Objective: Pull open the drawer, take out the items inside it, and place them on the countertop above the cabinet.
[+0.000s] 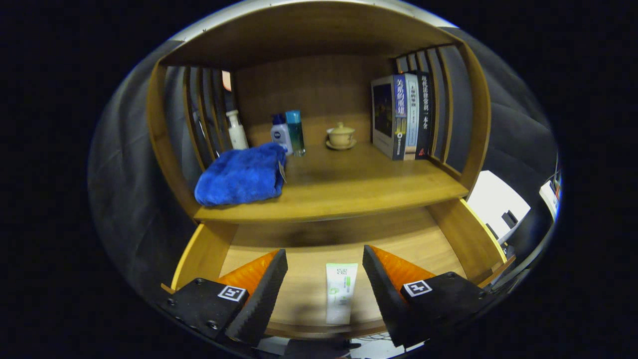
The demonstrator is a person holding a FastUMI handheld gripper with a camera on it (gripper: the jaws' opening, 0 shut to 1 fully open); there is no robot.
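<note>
The wooden drawer is pulled out below the countertop. A white tube with green print lies flat on the drawer floor, lengthwise between my fingers and touched by neither. My gripper is open, held above the drawer with its fingertips on either side of the tube. A folded blue towel rests on the countertop at its left front, beyond the fingers.
On the countertop's back stand a white pump bottle, a small white bottle, a teal bottle, a lidded cup on a saucer and several upright books. Slatted side walls close the shelf left and right.
</note>
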